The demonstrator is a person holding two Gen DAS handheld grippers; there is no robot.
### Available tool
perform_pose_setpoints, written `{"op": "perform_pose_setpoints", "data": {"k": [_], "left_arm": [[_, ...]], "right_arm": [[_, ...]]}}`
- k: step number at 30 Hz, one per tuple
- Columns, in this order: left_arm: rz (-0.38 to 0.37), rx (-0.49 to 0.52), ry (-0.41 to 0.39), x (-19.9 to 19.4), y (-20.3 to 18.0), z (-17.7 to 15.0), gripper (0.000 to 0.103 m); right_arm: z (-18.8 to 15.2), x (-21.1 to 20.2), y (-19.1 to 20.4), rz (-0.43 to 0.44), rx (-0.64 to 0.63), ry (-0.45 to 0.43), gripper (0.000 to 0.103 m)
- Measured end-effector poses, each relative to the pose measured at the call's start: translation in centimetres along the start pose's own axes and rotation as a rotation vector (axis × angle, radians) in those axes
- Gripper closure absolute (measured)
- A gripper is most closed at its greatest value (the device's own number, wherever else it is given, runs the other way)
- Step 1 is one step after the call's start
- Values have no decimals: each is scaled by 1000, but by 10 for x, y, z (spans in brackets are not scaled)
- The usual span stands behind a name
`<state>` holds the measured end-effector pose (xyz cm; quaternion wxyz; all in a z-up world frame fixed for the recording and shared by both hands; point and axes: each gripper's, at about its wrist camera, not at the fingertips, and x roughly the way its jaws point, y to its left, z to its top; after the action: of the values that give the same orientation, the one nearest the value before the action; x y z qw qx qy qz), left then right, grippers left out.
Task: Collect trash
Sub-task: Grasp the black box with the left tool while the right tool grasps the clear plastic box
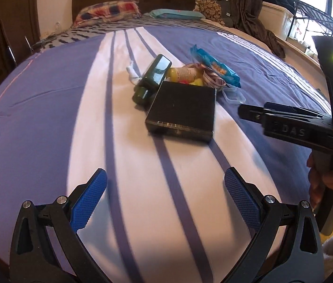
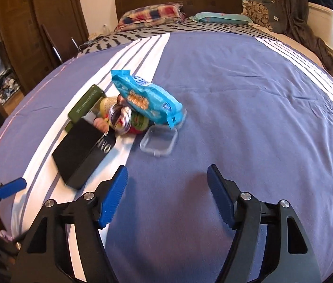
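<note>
Hovering left gripper (image 1: 165, 192): jaws spread wide, nothing between them, aimed down at the bedspread (image 1: 48, 118) short of the pile.
Black box (image 1: 181, 110): nearest trash, flat on the white stripe, an easy first pick.
Green case (image 1: 153, 76): leaning beside the box.
Blue wrapper (image 2: 146, 96): draped over the heap.
Clear lid (image 2: 159, 140): flat at the heap's near edge.
Right gripper (image 2: 167, 197): partly open, empty, facing the lid.

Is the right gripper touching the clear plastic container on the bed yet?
Apart. The right wrist view shows purple bedspread between the right gripper and the container.
</note>
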<state>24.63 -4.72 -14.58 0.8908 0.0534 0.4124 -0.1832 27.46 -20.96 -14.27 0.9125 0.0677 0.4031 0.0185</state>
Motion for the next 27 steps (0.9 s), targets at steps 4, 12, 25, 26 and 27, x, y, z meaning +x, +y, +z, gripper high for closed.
{"op": "perform_pose_setpoints", "data": {"k": [4, 12, 25, 26, 27], "left_arm": [[-21, -3, 12, 21, 0, 16, 8], [-45, 6, 25, 44, -5, 41, 13], [-66, 9, 22, 23, -9, 27, 31], [-67, 10, 22, 19, -10, 23, 31], [-68, 11, 21, 15, -10, 19, 31]], "right_arm": [[12, 13, 5, -31, -11, 20, 32], [29, 32, 5, -54, -12, 40, 37], [-1, -6, -10, -47, -46, 34, 68], [-4, -11, -12, -43, -46, 34, 68], [-11, -19, -13, -38, -47, 34, 68]]}}
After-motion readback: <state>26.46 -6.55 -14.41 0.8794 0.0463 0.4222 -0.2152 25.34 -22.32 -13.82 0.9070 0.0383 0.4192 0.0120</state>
